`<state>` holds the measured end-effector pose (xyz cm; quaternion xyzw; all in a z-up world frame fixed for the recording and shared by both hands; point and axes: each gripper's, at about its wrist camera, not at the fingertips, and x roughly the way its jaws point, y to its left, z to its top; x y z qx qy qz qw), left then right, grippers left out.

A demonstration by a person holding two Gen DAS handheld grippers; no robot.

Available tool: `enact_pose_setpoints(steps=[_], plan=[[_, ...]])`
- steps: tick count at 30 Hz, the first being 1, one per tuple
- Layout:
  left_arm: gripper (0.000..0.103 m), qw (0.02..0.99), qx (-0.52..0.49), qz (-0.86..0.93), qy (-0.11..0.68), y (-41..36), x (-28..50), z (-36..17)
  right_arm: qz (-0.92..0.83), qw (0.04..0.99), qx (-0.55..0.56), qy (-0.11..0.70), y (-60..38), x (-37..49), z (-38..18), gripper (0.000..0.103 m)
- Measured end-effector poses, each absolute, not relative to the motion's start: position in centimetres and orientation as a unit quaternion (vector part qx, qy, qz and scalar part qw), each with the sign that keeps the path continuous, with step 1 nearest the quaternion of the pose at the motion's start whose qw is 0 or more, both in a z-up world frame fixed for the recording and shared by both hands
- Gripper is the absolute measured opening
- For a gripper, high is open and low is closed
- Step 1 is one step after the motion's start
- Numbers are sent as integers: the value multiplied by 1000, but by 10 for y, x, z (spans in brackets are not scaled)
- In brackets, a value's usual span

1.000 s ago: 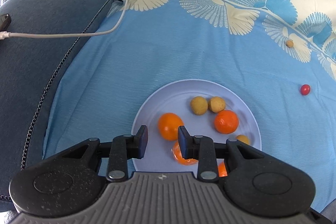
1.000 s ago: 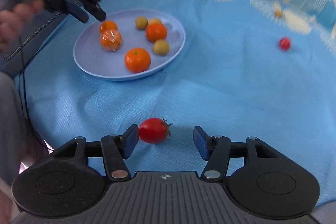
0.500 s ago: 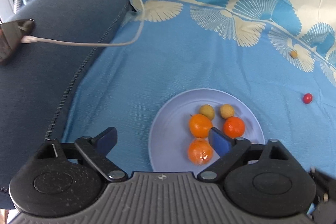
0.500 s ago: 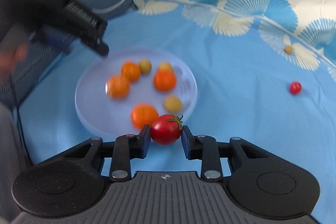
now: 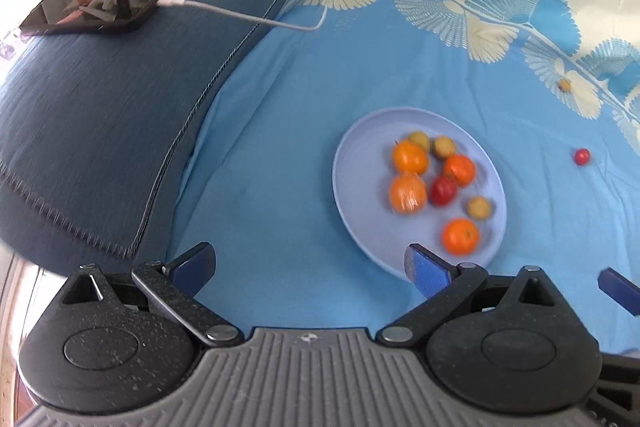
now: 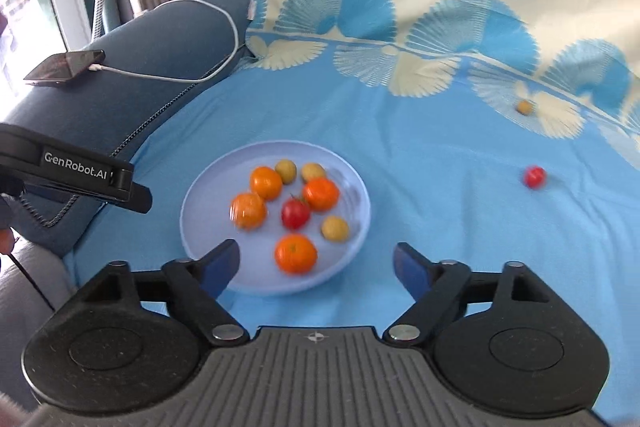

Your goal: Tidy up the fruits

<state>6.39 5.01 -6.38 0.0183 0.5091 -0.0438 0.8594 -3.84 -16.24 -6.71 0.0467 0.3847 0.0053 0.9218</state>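
Eight fruits sit on your pale blue plate [image 6: 224, 187]: four oranges, three small yellow-brown fruits, and one red tomato [image 6: 295, 213] in the middle of the group. The nearest orange [image 6: 296, 253] lies by the plate's near rim, and one orange [image 6: 248, 211] on the plate's left side looks blurred.

Your right gripper [image 6: 316, 267] hangs over the near rim of the plate; its jaws are opening, already wide, with nothing pressed between the pads. Your left gripper [image 5: 310, 267] hangs left of the plate over the blue cloth [image 5: 280, 107]; its jaws are opening too, spread about as wide as they go, and empty.

Two fruits lie off the plate, on the cloth to its right: a small red cherry tomato [image 6: 535, 177] well apart from the rim, and a small yellow fruit [image 6: 524, 107] farther back on the fan pattern.

From the right wrist view you can read "GenRobot.AI" in white on the black side of the left gripper (the only legible writing).

Left of the plate, a dark blue cushion [image 5: 100, 107] carries a black phone [image 5: 100, 5] with a white cable [image 5: 240, 15] plugged in; the cable loops toward the cloth's edge.
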Motion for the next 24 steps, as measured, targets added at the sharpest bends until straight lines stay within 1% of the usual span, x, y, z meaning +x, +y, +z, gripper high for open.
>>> enact_pose_setpoints(steps=[3, 5, 7, 14, 24], plan=[[101, 863, 20, -53, 502, 51, 42, -55, -9, 925, 61, 375, -159, -65, -56, 97], [101, 867, 19, -62, 495, 51, 29, -48, -11, 930, 55, 362, -154, -78, -51, 99], [103, 872, 18, -69, 485, 49, 18, -39, -9, 934, 44, 353, -149, -89, -45, 100], [103, 890, 18, -79, 449, 48, -11, -14, -14, 949, 44, 312, -143, -118, -23, 102], [103, 896, 16, -78, 437, 49, -25, -2, -10, 954, 38, 296, -142, -137, -11, 102]])
